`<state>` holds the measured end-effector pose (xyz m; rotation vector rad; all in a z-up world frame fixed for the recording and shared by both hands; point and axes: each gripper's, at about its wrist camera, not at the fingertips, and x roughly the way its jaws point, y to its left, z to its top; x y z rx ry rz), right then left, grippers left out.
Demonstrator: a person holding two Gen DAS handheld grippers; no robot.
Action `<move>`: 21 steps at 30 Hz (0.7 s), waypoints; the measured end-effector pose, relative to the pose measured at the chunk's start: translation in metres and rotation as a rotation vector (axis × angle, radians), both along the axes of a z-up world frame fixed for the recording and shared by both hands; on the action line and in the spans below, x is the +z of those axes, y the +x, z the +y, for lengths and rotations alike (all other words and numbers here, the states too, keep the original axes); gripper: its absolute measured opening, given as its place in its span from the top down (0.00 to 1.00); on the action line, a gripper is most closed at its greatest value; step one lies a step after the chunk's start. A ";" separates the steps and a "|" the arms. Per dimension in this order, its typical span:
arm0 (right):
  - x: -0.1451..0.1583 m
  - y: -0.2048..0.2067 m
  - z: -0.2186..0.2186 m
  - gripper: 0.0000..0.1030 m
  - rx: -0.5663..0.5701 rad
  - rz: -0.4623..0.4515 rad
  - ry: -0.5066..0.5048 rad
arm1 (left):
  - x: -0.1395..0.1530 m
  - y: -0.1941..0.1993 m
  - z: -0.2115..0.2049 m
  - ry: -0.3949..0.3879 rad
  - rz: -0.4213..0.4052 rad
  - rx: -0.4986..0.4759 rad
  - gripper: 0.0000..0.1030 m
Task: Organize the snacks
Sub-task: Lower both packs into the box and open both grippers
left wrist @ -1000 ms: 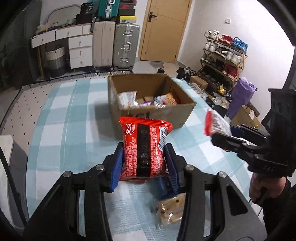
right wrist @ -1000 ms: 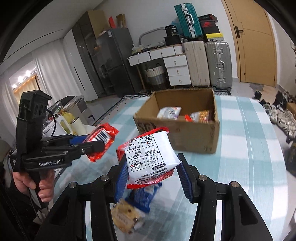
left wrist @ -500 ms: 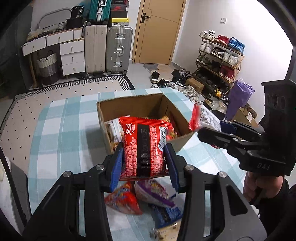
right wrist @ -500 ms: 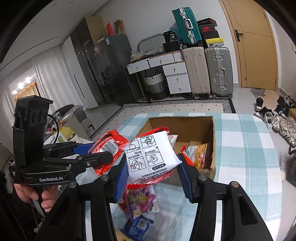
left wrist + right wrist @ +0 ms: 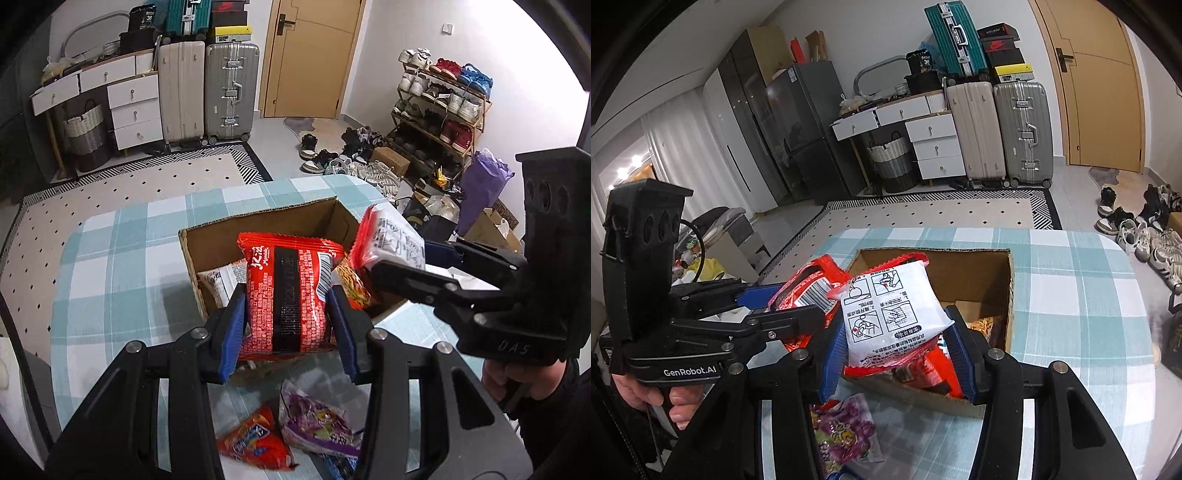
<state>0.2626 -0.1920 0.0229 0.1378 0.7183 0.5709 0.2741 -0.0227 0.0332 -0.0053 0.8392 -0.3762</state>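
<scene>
My left gripper (image 5: 286, 306) is shut on a red noodle packet with a black stripe (image 5: 288, 291), held upright above the near edge of an open cardboard box (image 5: 258, 218). Several snack packets lie inside the box. My right gripper (image 5: 894, 332) is shut on a white-backed noodle packet with red edges (image 5: 890, 314), also over the box (image 5: 1010, 288). In the left wrist view the right gripper (image 5: 402, 254) and its packet (image 5: 391, 240) hang over the box's right wall. In the right wrist view the left gripper (image 5: 798, 306) with its red packet (image 5: 809, 291) sits just to the left.
Loose snacks lie on the checked tablecloth (image 5: 122, 266) in front of the box: an orange-red packet (image 5: 255, 439) and a purple one (image 5: 314, 421). A person's hand (image 5: 646, 395) grips the left handle. Suitcases, drawers and a shoe rack stand beyond the table.
Both grippers moved forward and slightly up with their packets, from short of the box to over its opening. The loose snacks on the table came into view below.
</scene>
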 end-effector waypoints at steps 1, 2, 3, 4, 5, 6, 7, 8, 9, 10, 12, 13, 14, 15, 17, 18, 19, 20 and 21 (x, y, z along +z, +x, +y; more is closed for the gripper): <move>-0.001 0.004 0.001 0.51 -0.001 0.000 -0.004 | -0.001 0.004 -0.001 0.002 0.001 -0.003 0.61; -0.003 0.007 0.003 0.50 -0.001 0.000 -0.006 | -0.003 0.006 0.000 0.003 0.001 -0.004 0.61; -0.004 0.010 0.004 0.50 -0.002 0.001 -0.006 | -0.004 0.010 -0.001 0.004 0.003 -0.004 0.61; -0.006 0.013 0.004 0.50 -0.006 0.003 -0.008 | -0.007 0.014 -0.001 0.006 0.007 -0.007 0.61; -0.008 0.015 0.005 0.50 -0.013 0.003 -0.015 | -0.009 0.018 -0.001 0.007 0.011 -0.009 0.61; -0.009 0.018 0.006 0.49 -0.022 0.001 -0.029 | -0.012 0.021 -0.002 0.009 0.017 -0.012 0.61; -0.011 0.020 0.007 0.49 -0.024 0.001 -0.037 | -0.014 0.024 -0.002 0.009 0.021 -0.015 0.61; -0.013 0.023 0.007 0.49 -0.025 0.002 -0.043 | -0.015 0.026 -0.003 0.003 0.022 -0.016 0.61; -0.015 0.025 0.009 0.48 -0.028 0.000 -0.053 | -0.016 0.029 -0.003 -0.004 0.024 -0.023 0.61; -0.017 0.026 0.010 0.48 -0.032 -0.002 -0.069 | -0.019 0.030 -0.005 0.000 0.030 -0.032 0.61; -0.021 0.028 0.013 0.43 -0.041 -0.009 -0.099 | -0.023 0.034 -0.007 0.026 0.035 -0.024 0.54; -0.024 0.030 0.013 0.41 -0.046 -0.007 -0.110 | -0.025 0.037 -0.006 0.039 0.031 -0.004 0.47; -0.026 0.031 0.012 0.36 -0.050 -0.003 -0.112 | -0.027 0.038 -0.005 0.047 0.030 0.013 0.35; -0.028 0.032 0.011 0.35 -0.053 -0.001 -0.110 | -0.028 0.039 -0.003 0.047 0.029 0.023 0.29; -0.029 0.032 0.006 0.34 -0.070 -0.012 -0.106 | -0.028 0.039 0.002 0.037 0.024 0.027 0.27; -0.028 0.031 0.003 0.34 -0.079 -0.016 -0.109 | -0.028 0.038 0.003 0.038 0.022 0.032 0.27; -0.027 0.030 0.001 0.34 -0.081 -0.018 -0.108 | -0.028 0.036 0.005 0.036 0.020 0.037 0.27; -0.026 0.029 -0.001 0.34 -0.080 -0.020 -0.105 | -0.027 0.034 0.006 0.035 0.019 0.040 0.27; -0.024 0.027 -0.002 0.34 -0.081 -0.027 -0.107 | -0.026 0.031 0.007 0.037 0.015 0.041 0.27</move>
